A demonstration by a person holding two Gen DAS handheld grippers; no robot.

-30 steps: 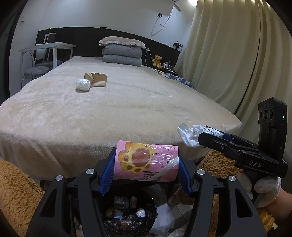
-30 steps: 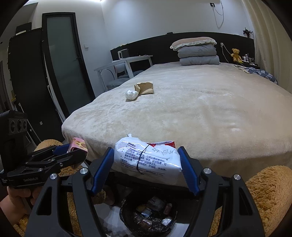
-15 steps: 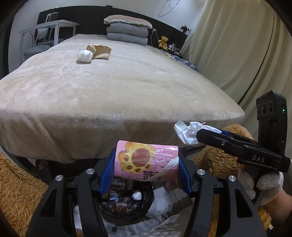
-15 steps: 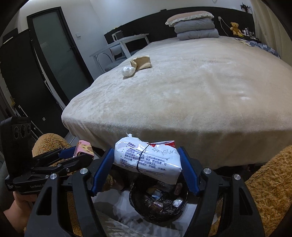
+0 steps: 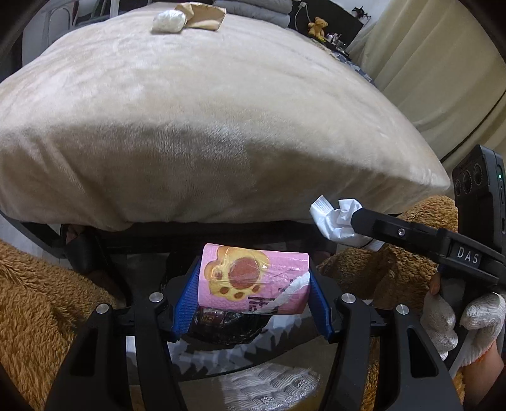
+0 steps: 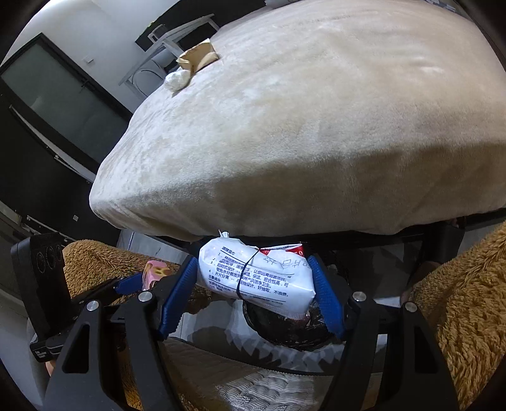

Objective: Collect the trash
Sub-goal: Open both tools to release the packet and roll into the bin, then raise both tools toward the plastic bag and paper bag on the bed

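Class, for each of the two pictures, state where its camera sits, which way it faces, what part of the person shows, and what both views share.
Left wrist: on the left hand-held gripper, facing down past the pink paw-print packet toward the beige bed; a white-gloved hand shows.
Right wrist: on the right hand-held gripper, facing down past the white printed packet; no hand clearly shows.
Shared: bed, brown paper bag, white crumpled wad, black bin, each other's gripper.

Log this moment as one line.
left gripper: holds pink paw-print packet | right gripper: holds white printed packet | both above black bin
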